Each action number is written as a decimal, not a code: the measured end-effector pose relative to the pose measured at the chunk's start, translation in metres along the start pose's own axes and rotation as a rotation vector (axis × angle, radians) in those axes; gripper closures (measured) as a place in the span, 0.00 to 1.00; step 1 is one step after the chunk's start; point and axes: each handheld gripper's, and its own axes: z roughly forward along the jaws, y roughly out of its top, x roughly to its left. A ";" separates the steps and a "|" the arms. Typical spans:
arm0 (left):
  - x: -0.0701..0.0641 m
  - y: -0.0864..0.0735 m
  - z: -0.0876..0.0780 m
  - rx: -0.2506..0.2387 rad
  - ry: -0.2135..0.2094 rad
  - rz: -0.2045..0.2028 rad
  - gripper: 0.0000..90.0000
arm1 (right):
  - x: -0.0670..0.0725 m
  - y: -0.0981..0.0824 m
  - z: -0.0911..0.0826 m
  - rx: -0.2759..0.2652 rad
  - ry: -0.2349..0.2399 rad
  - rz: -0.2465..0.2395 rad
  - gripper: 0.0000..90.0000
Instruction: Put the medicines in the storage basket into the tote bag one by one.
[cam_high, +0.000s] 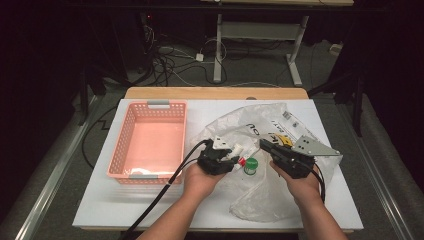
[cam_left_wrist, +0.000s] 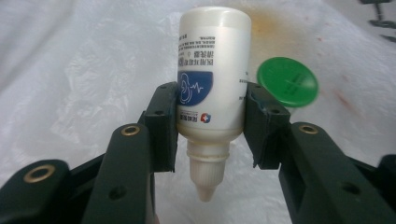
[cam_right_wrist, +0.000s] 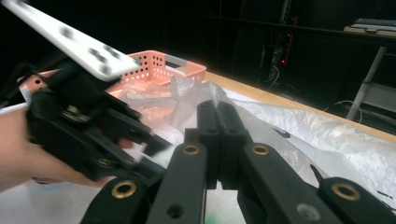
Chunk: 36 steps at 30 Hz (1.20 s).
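My left gripper (cam_left_wrist: 211, 123) is shut on a small white dropper bottle (cam_left_wrist: 214, 70) with a blue label. Its pads press the bottle's two sides, and the nozzle points back toward the camera. In the high view this gripper (cam_high: 234, 154) holds the bottle (cam_high: 239, 149) over a crumpled clear plastic bag (cam_high: 260, 195). A green round cap (cam_high: 251, 166) lies on the bag just right of it, with a small red piece (cam_high: 241, 161) beside it. My right gripper (cam_right_wrist: 218, 116) has its jaws closed together, and the bag's film (cam_right_wrist: 187, 91) rises in a peak at their tips.
A pink perforated basket (cam_high: 150, 107) stands empty on the left of the white tabletop (cam_high: 95, 200). The bag covers the table's middle and right. Beyond the wooden far edge (cam_high: 215, 93) are floor cables and table legs.
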 end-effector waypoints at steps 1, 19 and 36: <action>0.001 0.001 0.003 0.001 0.002 -0.001 0.64 | 0.000 0.000 0.000 -0.001 -0.001 -0.001 1.00; 0.013 0.027 0.063 0.025 0.010 -0.017 0.63 | -0.004 -0.001 0.000 -0.004 -0.003 0.016 1.00; -0.003 0.003 0.003 -0.064 -0.034 0.021 0.49 | -0.001 -0.001 -0.001 0.000 0.005 0.007 1.00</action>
